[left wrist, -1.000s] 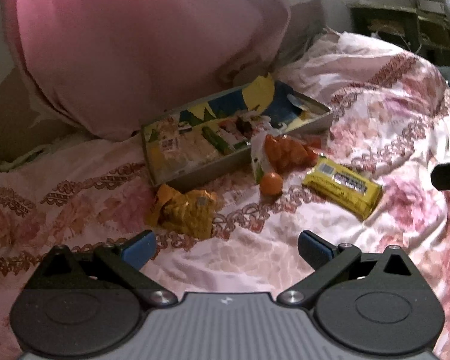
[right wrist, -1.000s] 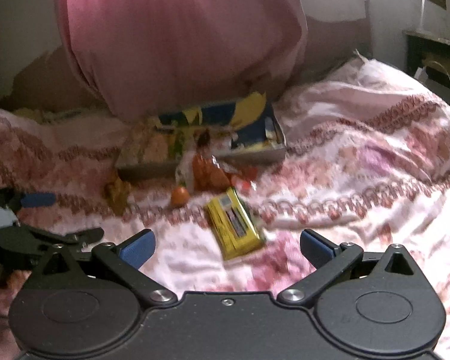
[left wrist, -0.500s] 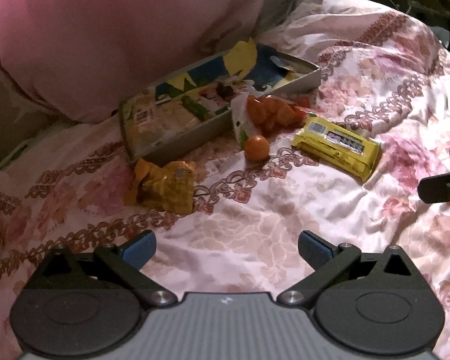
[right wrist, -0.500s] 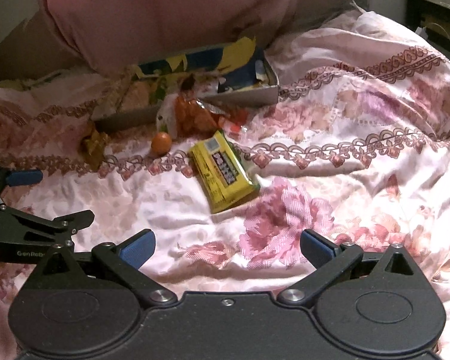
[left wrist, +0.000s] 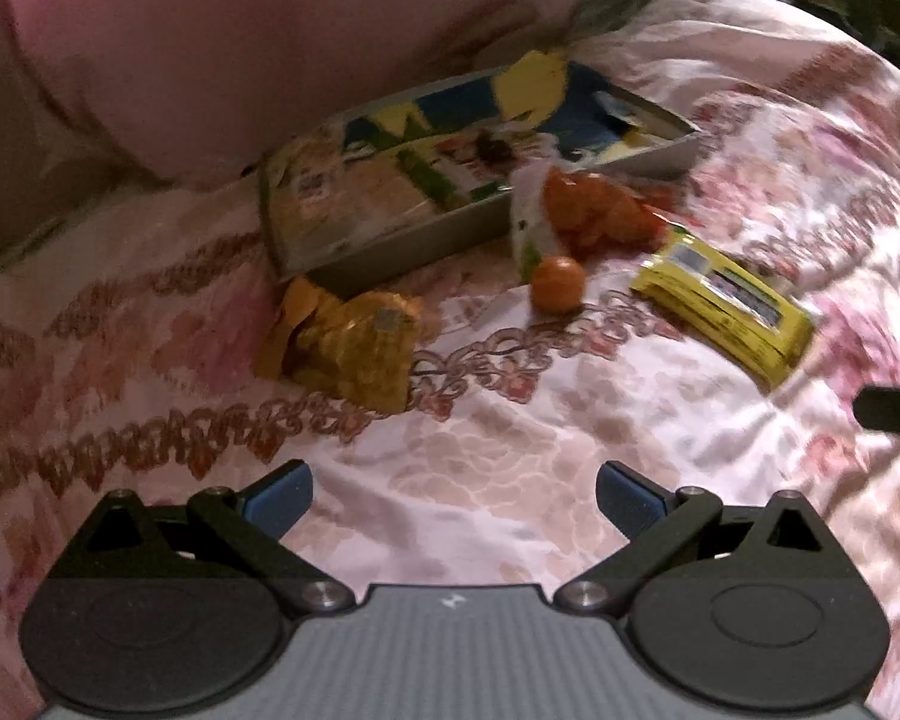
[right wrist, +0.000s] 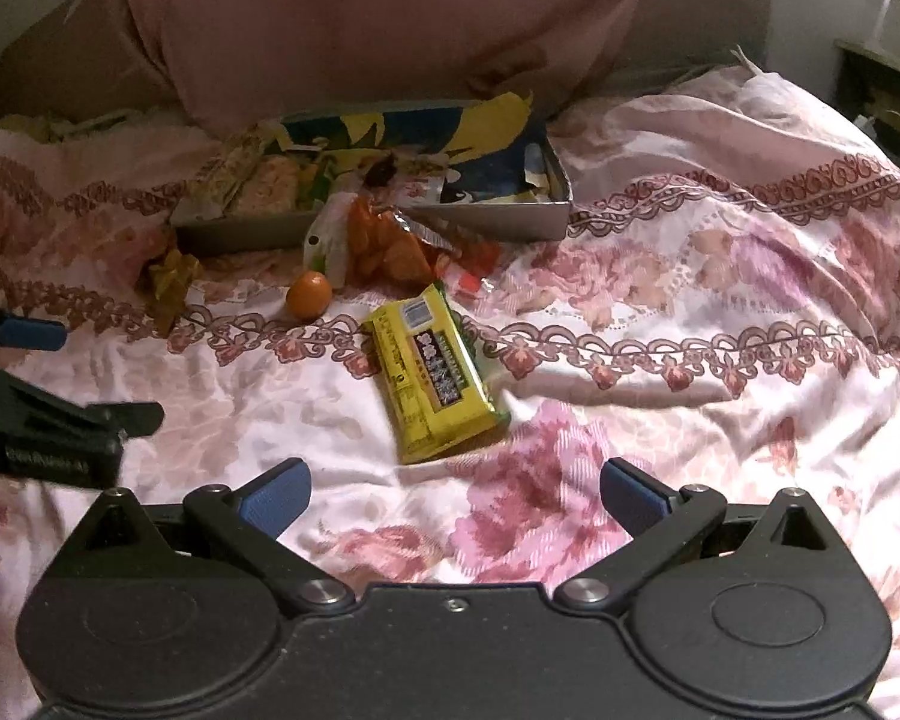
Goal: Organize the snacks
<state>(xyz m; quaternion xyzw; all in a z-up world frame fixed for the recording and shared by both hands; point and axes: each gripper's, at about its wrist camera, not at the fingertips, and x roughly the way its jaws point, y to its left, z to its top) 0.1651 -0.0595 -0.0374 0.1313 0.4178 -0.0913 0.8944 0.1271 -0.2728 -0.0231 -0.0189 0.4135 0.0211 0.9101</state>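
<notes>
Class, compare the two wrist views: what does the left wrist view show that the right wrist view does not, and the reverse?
Only the left wrist view shows the left claw head-on, open, and the gold wrapper large and close. Only the right wrist view shows the right claw head-on, open, the print on the yellow packet, and bedspread stretching right. Both share the tin box, orange ball, orange snack bag and pink pillow.
</notes>
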